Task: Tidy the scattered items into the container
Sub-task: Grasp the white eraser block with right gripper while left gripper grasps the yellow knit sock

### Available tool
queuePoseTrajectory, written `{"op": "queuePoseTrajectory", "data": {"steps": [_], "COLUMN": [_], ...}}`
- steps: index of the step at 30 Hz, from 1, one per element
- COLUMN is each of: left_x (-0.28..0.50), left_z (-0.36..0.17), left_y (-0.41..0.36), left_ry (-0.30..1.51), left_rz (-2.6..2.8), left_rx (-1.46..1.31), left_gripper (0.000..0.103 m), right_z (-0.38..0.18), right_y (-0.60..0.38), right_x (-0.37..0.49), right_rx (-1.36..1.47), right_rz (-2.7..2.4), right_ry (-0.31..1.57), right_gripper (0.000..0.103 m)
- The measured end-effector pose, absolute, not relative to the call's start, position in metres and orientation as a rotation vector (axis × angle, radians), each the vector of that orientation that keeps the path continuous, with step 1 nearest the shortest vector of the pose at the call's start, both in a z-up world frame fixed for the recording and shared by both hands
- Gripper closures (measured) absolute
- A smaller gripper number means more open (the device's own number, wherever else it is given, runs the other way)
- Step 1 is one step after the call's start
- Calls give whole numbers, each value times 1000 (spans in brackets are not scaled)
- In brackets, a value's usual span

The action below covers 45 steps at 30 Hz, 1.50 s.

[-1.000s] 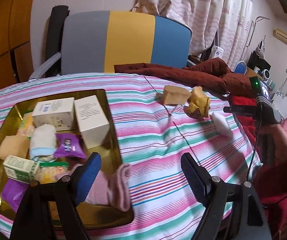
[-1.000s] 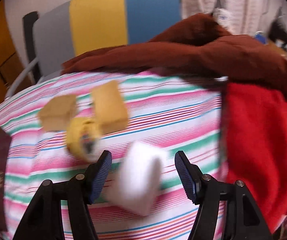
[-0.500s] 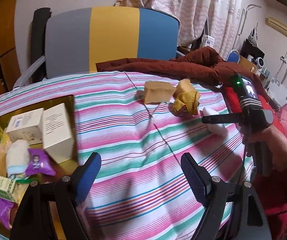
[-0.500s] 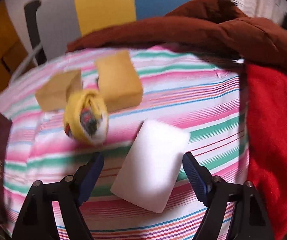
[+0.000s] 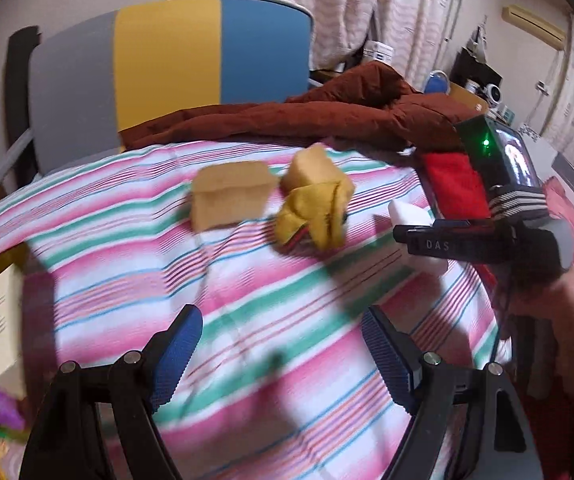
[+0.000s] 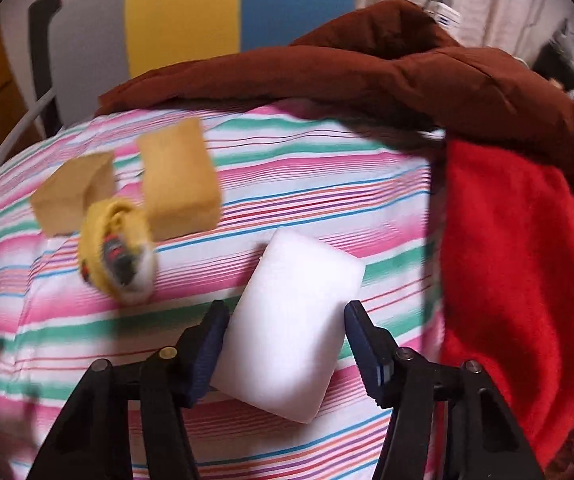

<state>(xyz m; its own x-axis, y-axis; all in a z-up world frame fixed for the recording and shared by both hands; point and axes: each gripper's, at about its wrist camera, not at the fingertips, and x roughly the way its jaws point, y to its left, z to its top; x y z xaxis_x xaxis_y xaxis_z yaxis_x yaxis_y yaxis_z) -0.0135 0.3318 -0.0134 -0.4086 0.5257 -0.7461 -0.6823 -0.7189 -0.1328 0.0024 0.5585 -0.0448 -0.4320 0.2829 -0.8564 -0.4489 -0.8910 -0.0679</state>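
Striped bedcover carries a white foam block just beside a red blanket, lying between the closing jaws of the right gripper; it looks light, soft and squashable, best pinched gently across its long sides.

Home bedroom, striped bedsheet, patterned curtains, wall air conditioner
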Motion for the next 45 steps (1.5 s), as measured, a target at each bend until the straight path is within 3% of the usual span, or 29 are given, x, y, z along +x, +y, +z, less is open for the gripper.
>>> {"op": "queuePoseTrajectory", "data": {"steps": [8, 24, 25, 27, 28, 29, 35, 45], "left_x": [-45, -60, -61, -63, -63, -64, -62, -51], "left_z": [-27, -40, -41, -43, -45, -48, -51, -62], "left_y": [388, 424, 424, 421, 420, 419, 411, 379], "left_ry": [238, 264, 257, 260, 284, 307, 293, 231], "left_rz": [2096, 2118, 2115, 2130, 2149, 2160, 2134, 2103], "left_rx": [-1077, -942, -940, -924, -920, -930, -934, -975], "left_gripper": [20, 21, 23, 40, 55, 60, 72, 83], "right_z": [-46, -46, -46, -47, -47, -47, -47, -44], "right_y": [584, 582, 581, 581, 581, 581, 580, 577], "right_x": [9, 10, 10, 10, 9, 9, 6, 7], "right_rx": [-1318, -1311, -1311, -1311, -1312, -1313, -1320, -1299], "right_rz": [2260, 2260, 2261, 2262, 2264, 2267, 2278, 2314], "right_ry": [338, 324, 327, 327, 327, 327, 322, 319], "right_gripper": [43, 43, 43, 43, 43, 43, 43, 43]}}
